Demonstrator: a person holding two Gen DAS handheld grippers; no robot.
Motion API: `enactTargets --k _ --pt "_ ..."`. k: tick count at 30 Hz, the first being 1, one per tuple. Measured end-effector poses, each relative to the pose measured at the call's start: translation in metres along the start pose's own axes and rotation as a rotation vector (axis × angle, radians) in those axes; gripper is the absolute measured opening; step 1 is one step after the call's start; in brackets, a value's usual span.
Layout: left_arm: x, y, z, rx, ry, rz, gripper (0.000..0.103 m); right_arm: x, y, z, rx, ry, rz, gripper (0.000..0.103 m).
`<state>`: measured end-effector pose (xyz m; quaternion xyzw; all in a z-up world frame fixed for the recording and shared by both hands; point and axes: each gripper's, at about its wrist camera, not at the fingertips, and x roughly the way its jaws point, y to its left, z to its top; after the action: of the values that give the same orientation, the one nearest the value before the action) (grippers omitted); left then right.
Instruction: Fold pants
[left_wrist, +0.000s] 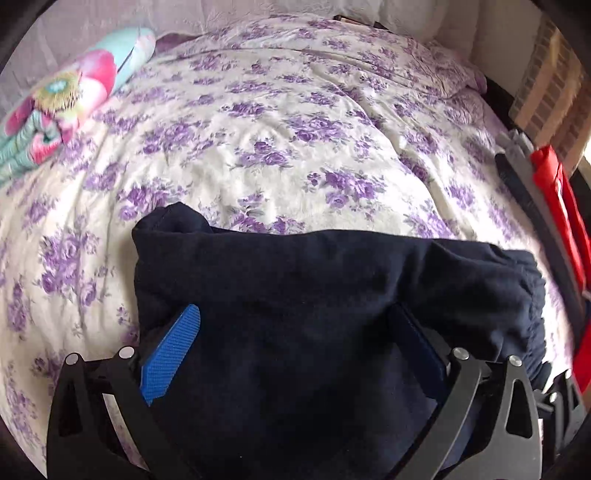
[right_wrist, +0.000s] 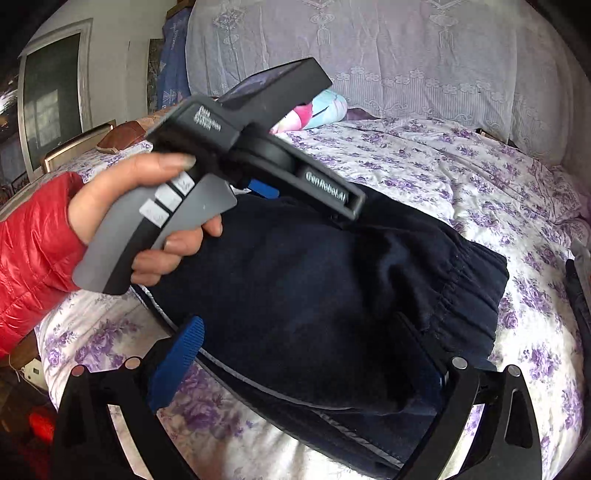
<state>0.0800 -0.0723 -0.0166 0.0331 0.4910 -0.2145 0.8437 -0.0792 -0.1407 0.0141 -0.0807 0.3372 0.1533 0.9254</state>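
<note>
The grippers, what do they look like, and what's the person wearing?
Each gripper is black with two bright blue ribbed fingers on black linkage arms with silver rivets. Seen from the right wrist camera, the left gripper has a grey pistol handle with three pale square buttons and white lettering on its black body. The left hand comes out of a shiny red puffy sleeve.

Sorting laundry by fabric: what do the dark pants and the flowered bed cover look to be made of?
The pants: navy, matte, soft-looking, probably a knit cotton or fleece jersey; the gathered elastic waistband and thick, rounded folds suggest it. The bed cover: thin woven cloth, likely cotton or a blend, white with printed purple flowers; it lies in fine sharp creases with no sheen. Neither fibre can be confirmed by sight.
</note>
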Motion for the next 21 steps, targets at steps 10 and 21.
enactTargets --k 10,21 --pt "-0.015 -0.106 0.015 0.321 0.025 -0.023 0.098 0.005 0.002 0.001 0.004 -0.01 0.013 0.1" --pt "0.018 -0.081 0.032 0.167 0.013 -0.025 0.099 0.009 -0.008 0.003 0.031 -0.022 0.057 0.1"
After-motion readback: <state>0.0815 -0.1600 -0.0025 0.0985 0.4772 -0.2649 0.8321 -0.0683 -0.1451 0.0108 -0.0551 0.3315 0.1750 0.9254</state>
